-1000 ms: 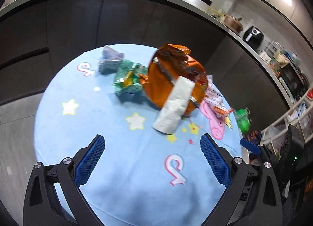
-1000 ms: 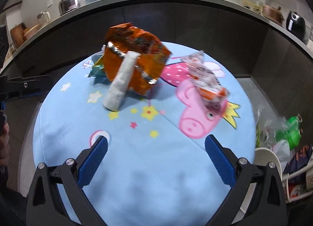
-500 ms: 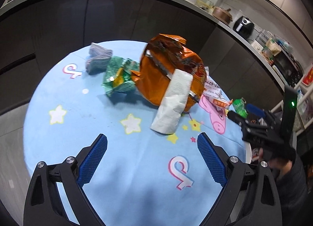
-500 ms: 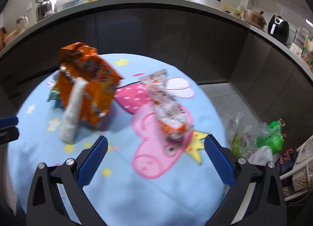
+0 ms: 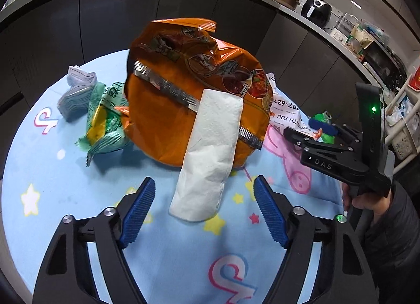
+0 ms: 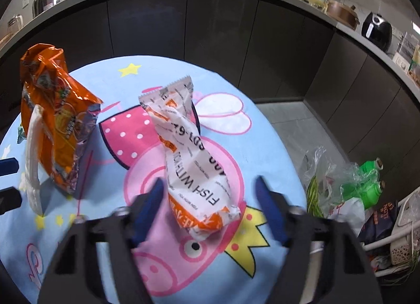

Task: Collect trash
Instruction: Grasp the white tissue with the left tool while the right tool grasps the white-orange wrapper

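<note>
A folded white paper towel (image 5: 210, 156) leans on a big orange snack bag (image 5: 194, 88) on the blue cartoon tablecloth (image 5: 65, 199). My left gripper (image 5: 204, 183) is closing, and the towel's lower end lies between its blue pads without touching them. A white and orange wrapper (image 6: 189, 162) lies on the pink pig print. My right gripper (image 6: 210, 184) is closing around its near end, and I see no pad pressing on it. The right gripper (image 5: 304, 128) also shows in the left wrist view, held by a hand.
A green wrapper (image 5: 105, 120) and a grey crumpled packet (image 5: 76, 93) lie left of the orange bag (image 6: 55, 120). On the floor to the right sit a clear plastic bag with green bottles (image 6: 362, 183) and a white rack (image 6: 404, 246). Dark cabinets (image 6: 223, 41) curve behind the table.
Both grippers have come lower and closer to the table, with their jaws narrowing. The left now straddles the towel's end. The right swung from the orange bag to the white and orange wrapper.
</note>
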### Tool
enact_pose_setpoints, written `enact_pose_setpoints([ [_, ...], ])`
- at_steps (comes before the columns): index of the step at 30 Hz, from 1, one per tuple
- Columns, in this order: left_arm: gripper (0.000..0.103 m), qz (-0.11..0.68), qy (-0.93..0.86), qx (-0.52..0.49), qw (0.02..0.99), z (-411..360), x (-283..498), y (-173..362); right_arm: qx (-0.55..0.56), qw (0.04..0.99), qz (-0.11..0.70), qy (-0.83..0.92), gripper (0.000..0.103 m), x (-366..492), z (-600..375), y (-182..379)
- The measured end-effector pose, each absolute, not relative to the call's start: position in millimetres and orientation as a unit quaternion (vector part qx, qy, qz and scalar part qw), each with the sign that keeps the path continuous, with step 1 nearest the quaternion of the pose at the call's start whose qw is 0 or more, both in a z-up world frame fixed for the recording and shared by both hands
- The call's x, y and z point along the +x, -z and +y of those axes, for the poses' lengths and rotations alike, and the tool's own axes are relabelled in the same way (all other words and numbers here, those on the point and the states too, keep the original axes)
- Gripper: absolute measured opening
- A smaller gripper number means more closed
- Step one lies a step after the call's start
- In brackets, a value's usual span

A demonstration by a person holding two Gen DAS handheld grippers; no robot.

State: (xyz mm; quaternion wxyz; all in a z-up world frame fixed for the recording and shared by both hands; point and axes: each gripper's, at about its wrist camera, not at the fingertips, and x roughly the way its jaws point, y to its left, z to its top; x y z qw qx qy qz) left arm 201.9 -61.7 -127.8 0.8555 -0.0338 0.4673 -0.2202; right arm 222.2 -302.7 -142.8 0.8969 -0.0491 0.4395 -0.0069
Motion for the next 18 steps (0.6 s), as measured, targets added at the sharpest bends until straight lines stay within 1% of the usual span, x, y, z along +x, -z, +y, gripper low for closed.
enact_pose_setpoints([
  [4, 0.056, 0.481, 0.219, -0.049, 0.848, -66, 214, 137, -0.015, 0.899, 0.438, -0.017, 0.047, 205, -304, 138],
  [5, 0.055, 0.485, 0.218, -0.052, 0.845, -66, 216, 139, -0.016, 0.899, 0.438, -0.019, 0.046, 199, -303, 136],
  [6, 0.047, 0.490, 0.218, -0.057, 0.842, -67, 217, 141, -0.017, 0.899, 0.438, -0.020, 0.046, 191, -301, 133],
  [7, 0.037, 0.497, 0.219, -0.064, 0.837, -67, 218, 144, -0.013, 0.899, 0.438, -0.022, 0.046, 184, -302, 131],
  [8, 0.033, 0.501, 0.220, -0.067, 0.835, -67, 218, 146, -0.003, 0.899, 0.438, -0.026, 0.045, 177, -301, 128],
  [10, 0.017, 0.508, 0.222, -0.074, 0.829, -66, 217, 148, 0.019, 0.897, 0.440, -0.033, 0.045, 162, -301, 126],
  [11, 0.013, 0.509, 0.227, -0.078, 0.827, -65, 215, 148, 0.026, 0.896, 0.443, -0.032, 0.045, 155, -301, 125],
  [13, 0.011, 0.515, 0.233, -0.080, 0.821, -63, 207, 147, 0.039, 0.892, 0.450, -0.029, 0.046, 140, -299, 125],
  [18, 0.011, 0.528, 0.239, -0.076, 0.811, -48, 171, 142, 0.071, 0.882, 0.465, -0.034, 0.046, 109, -294, 127],
])
